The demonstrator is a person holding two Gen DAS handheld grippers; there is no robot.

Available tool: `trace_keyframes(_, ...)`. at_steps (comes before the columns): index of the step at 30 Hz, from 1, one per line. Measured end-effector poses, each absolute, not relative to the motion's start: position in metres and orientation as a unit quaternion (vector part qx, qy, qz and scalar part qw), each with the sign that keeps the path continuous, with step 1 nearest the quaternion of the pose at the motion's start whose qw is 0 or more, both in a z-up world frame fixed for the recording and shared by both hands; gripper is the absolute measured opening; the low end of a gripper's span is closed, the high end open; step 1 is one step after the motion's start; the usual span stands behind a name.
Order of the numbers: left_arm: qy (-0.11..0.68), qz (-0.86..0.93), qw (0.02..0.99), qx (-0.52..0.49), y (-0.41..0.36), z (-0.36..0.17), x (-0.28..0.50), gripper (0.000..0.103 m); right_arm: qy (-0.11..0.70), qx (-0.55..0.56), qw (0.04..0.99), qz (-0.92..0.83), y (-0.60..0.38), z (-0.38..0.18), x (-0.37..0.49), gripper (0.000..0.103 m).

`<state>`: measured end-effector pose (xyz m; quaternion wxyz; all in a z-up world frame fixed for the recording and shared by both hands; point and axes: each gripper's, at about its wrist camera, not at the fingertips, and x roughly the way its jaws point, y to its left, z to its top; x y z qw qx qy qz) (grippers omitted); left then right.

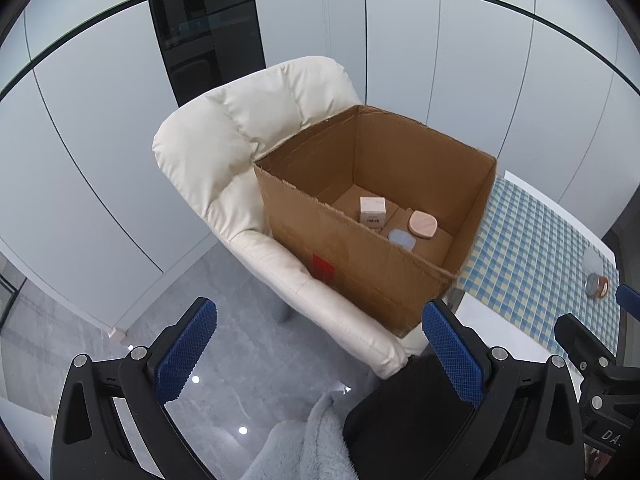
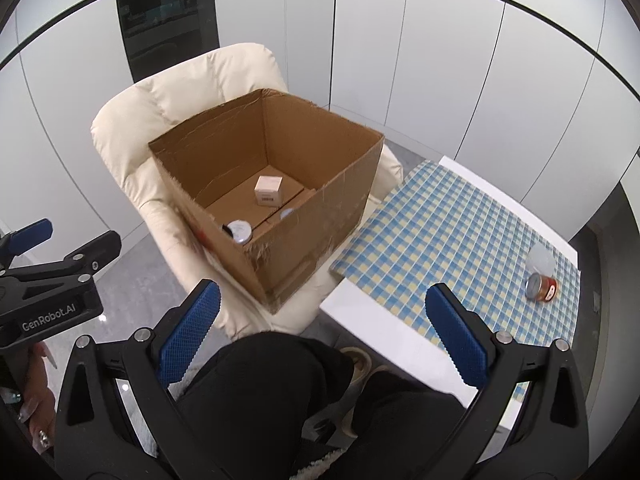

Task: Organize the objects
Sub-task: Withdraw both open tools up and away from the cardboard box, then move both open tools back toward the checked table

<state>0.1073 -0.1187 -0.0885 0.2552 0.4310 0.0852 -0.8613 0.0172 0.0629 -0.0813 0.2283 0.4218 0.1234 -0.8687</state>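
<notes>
An open cardboard box [image 1: 360,264] [image 2: 328,216] stands on a cream armchair [image 1: 224,148] [image 2: 160,96]. Inside lie a small white carton [image 1: 372,210] [image 2: 268,190], a pink oval case [image 1: 423,224], a grey-blue oval case [image 1: 402,239] and a round jar with a pale lid [image 2: 239,231]. On the checked cloth [image 1: 528,248] [image 2: 448,232] a small tin can [image 1: 597,286] [image 2: 541,287] lies on its side beside a clear cup [image 2: 541,258]. My left gripper [image 1: 320,344] hangs open, empty, before the box. My right gripper [image 2: 324,320] is open and empty too, near the table corner.
The white table [image 2: 360,320] under the cloth adjoins the chair on the right. A person's dark-clothed knee [image 2: 260,380] and a pale fleece [image 1: 296,448] sit below the grippers. The left tool [image 2: 52,280] shows at the right view's left edge. Grey floor [image 1: 240,360] lies left.
</notes>
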Motion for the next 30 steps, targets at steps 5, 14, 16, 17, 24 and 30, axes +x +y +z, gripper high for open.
trace_keyframes(5,0.079,-0.86,0.252,0.436,-0.112,-0.091,0.117,0.102,0.118,0.426,0.232,-0.867,0.073,-0.083,0.033,0.103)
trace_keyframes(14,0.081,-0.861,0.243,0.439,-0.103,-0.091,0.137,0.102,0.118,0.42,0.233,-0.869,0.081,-0.079,0.055,0.103)
trace_keyframes(16,0.08,-0.862,0.238,0.441,-0.1,-0.091,0.141,0.102,0.116,0.421,0.232,-0.869,0.083,-0.078,0.059,0.103)
trace_keyframes(17,0.08,-0.862,0.236,0.442,-0.098,-0.092,0.144,0.102,0.117,0.42,0.233,-0.869,0.084,-0.077,0.062,0.103)
trace_keyframes(24,0.068,-0.867,0.23,0.436,-0.084,-0.088,0.156,0.102,0.122,0.419,0.236,-0.868,0.085,-0.073,0.08,0.103)
trace_keyframes(30,0.073,-0.871,0.215,0.436,-0.076,-0.085,0.165,0.102,0.123,0.417,0.232,-0.87,0.087,-0.067,0.093,0.103)
